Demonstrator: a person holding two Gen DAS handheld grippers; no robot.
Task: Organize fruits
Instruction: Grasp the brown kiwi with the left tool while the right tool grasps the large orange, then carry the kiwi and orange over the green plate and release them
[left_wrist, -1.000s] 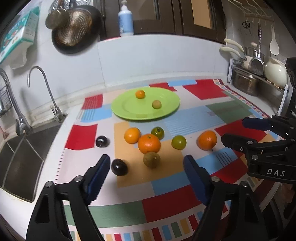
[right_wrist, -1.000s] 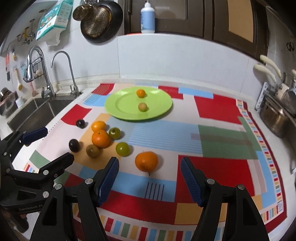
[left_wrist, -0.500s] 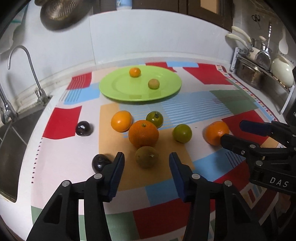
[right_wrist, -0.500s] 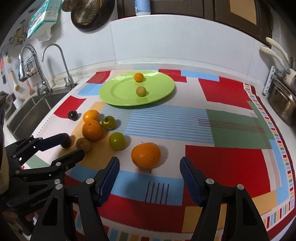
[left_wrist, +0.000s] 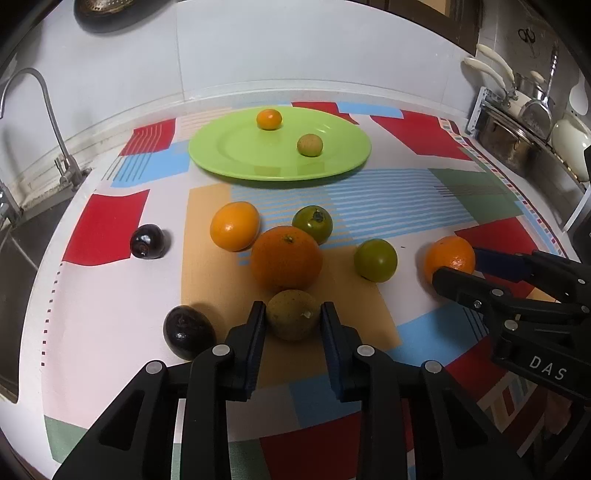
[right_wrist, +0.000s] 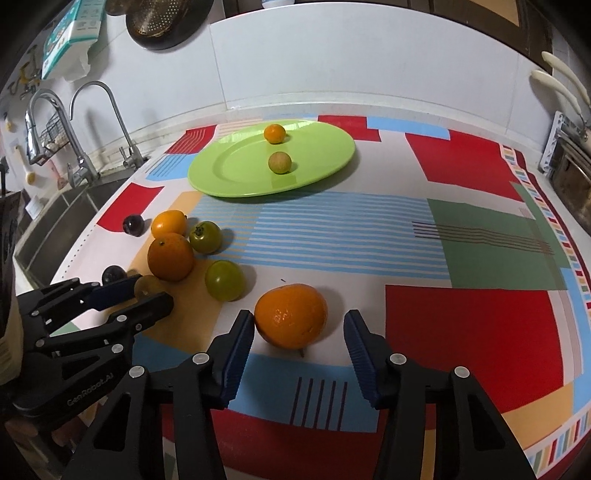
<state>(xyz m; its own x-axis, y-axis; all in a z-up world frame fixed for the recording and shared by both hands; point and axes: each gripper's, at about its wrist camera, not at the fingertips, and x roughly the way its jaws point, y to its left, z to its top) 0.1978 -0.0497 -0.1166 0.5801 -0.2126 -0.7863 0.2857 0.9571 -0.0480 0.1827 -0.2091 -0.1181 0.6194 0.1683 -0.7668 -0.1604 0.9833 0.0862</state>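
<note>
Two fruits placed on the plate; both grippers positioned at the next pieces.

Left wrist view: the left gripper (left_wrist: 293, 320) is closed against a brown fruit (left_wrist: 293, 318) near the countertop's front edge. Two small fruits are seen on the green plate (left_wrist: 229, 155) toward the back edge.
Right wrist view: the right gripper (right_wrist: 298, 330) is spread around an orange (right_wrist: 291, 315), not pinching it. Eight fruits are left off the plate.

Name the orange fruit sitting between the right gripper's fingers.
The lone orange nearest the right gripper, apart from the cluster; jaws open around it.
</note>
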